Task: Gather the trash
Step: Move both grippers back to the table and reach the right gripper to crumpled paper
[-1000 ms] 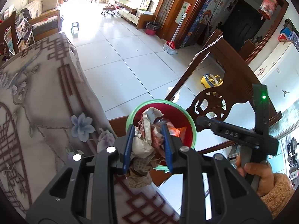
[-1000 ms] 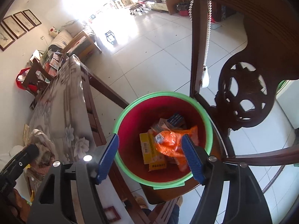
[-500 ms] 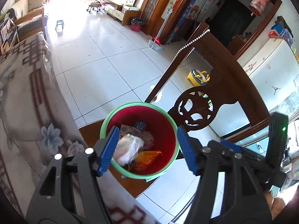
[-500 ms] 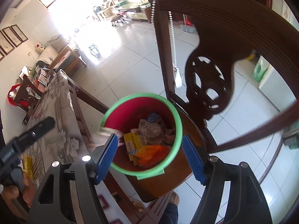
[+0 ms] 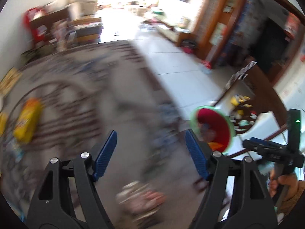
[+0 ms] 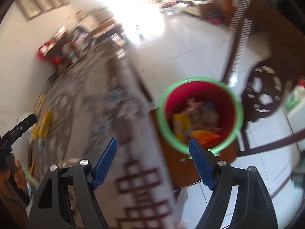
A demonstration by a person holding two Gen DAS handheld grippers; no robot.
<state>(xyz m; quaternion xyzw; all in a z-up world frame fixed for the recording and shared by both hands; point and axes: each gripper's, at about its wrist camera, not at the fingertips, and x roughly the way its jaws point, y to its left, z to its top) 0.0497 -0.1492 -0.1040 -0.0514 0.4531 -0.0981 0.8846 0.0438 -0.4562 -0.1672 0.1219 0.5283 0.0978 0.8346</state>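
White floor tiles and a desk under a grey cloth with dark red lattice fill the blurred left wrist view, where the left hand-held gripper has nothing between its blue pads and its jaws are opening. A yellow crinkled snack wrapper lies far from the red plastic bin with a green rim; a pale crumpled paper wad lies nearer it, just below the pads. Best to come down square over one piece, pads straddling it, before closing. In the right wrist view the right hand-held gripper is also empty with jaws opening, hanging over the desk's edge beside the bin, which sits on a carved dark wooden chair. That edge and the chair back hem the bin; open room lies over the cloth.
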